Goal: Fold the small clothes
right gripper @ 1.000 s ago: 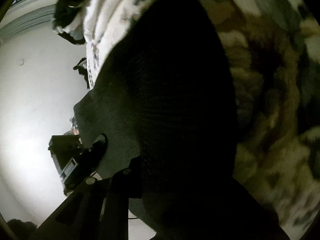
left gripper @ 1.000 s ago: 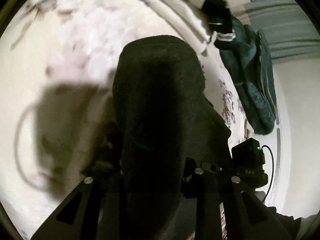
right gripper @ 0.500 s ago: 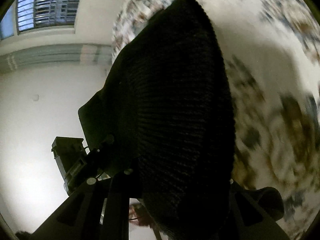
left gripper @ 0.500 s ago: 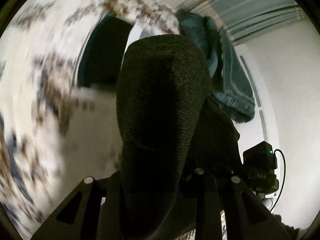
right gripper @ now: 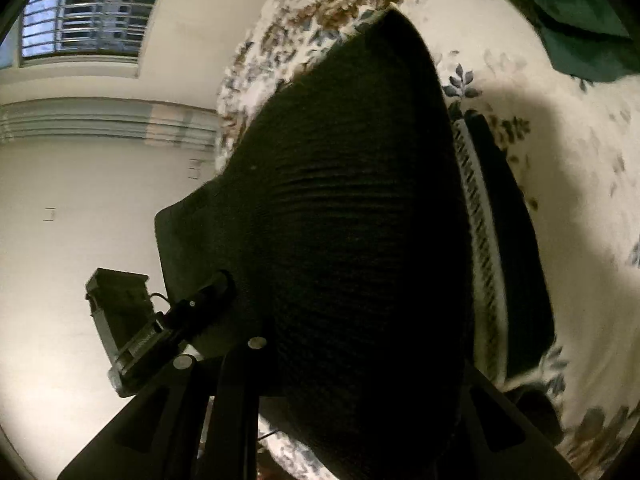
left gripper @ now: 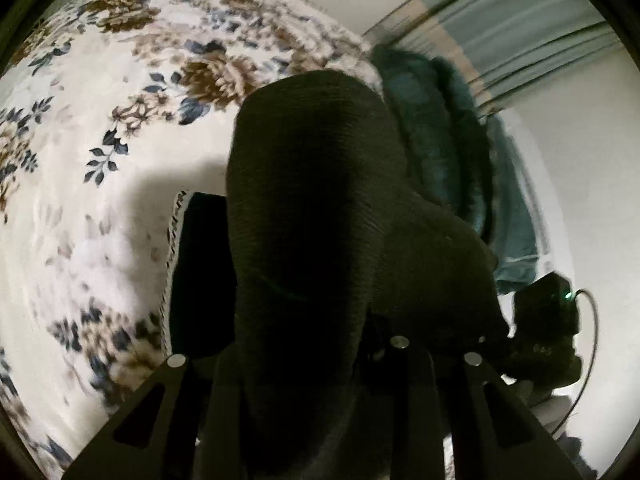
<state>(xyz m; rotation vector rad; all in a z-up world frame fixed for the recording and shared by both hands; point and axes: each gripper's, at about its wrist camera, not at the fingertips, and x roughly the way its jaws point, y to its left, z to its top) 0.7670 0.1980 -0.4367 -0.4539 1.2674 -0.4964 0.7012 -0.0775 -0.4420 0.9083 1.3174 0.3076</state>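
A black ribbed knit garment (left gripper: 320, 200) hangs between my two grippers above a floral bedspread (left gripper: 100, 128). It drapes over my left gripper (left gripper: 320, 340) and hides its fingertips. In the right wrist view the same cloth (right gripper: 352, 220) fills the middle and covers my right gripper (right gripper: 360, 360). There my left gripper (right gripper: 212, 288) bites the cloth's left corner. My right gripper (left gripper: 496, 336) shows at the cloth's right edge in the left wrist view. Both are shut on the garment.
A dark folded piece with a white striped edge (left gripper: 196, 272) lies on the bedspread under the held cloth, also seen in the right wrist view (right gripper: 508, 240). A teal blanket (left gripper: 436, 144) is heaped at the bed's far side. A barred window (right gripper: 80, 12) sits high on the wall.
Both grippers have swung across the bed and risen with the black garment. The dark folded piece with the striped edge has come into view beneath it.
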